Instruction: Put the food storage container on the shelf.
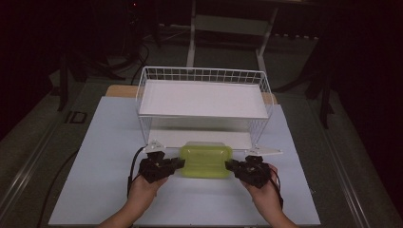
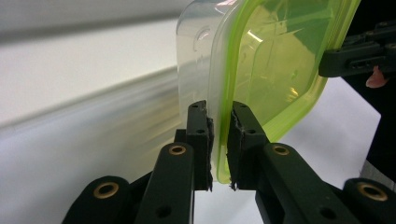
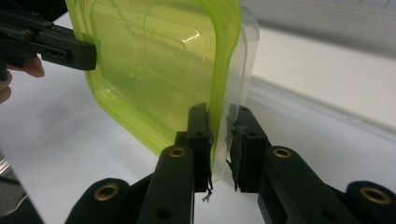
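The clear plastic food box with its yellow-green lid (image 1: 206,160) sits before the white wire shelf rack (image 1: 204,102), over the pale table mat (image 1: 95,190). My left gripper (image 1: 177,163) and right gripper (image 1: 232,165) each clamp an end rim, so the box stays level between them.

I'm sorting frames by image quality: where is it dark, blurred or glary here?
High view: dim overall, the room behind the wire rack nearly black, the table evenly lit. Left gripper view: background at left streaked with blur, while the green-lidded container and left gripper stay sharp, small glints on the lid. Right gripper view: right gripper crisp, the far background soft.
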Demonstrator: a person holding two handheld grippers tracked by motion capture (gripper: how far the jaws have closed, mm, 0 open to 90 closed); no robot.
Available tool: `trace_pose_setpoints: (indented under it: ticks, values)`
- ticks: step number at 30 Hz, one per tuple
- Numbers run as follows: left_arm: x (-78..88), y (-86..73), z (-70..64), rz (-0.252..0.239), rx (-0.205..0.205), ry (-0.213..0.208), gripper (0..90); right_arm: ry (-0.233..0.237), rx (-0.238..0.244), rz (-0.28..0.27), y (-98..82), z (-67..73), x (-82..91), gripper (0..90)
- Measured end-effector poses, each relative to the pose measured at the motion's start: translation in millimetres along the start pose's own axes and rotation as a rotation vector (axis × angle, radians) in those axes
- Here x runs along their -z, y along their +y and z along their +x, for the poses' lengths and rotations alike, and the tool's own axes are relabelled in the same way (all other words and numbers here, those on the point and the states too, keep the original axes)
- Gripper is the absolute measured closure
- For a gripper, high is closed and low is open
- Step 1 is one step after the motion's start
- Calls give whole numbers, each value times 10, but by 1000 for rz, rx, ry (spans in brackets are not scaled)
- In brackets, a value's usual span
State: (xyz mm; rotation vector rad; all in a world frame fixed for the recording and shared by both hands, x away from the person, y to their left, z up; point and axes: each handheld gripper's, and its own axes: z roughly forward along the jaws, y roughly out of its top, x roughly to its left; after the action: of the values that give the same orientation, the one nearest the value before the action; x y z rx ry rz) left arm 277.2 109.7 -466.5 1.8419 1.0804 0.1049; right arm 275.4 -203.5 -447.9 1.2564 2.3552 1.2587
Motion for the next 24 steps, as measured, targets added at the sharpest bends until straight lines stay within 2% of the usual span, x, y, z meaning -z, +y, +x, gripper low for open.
trace_pose_setpoints:
  ticks: [3,5,13,17,24]
  values:
    - [-24,90,43,-16,-4,-10,808,-16,-21,-27,58,-34,-2,795]
    - [-53,129,99,-18,-8,-32,808,-11,-39,-32,84,-63,-15,795]
    - [-233,175,274,-7,5,2,807,-42,-54,-8,151,-165,-210,794]
    - [-334,170,382,-10,26,17,806,-56,-67,12,184,-213,-330,793]
    - [-442,152,497,-13,42,34,804,-78,-78,27,205,-273,-488,793]
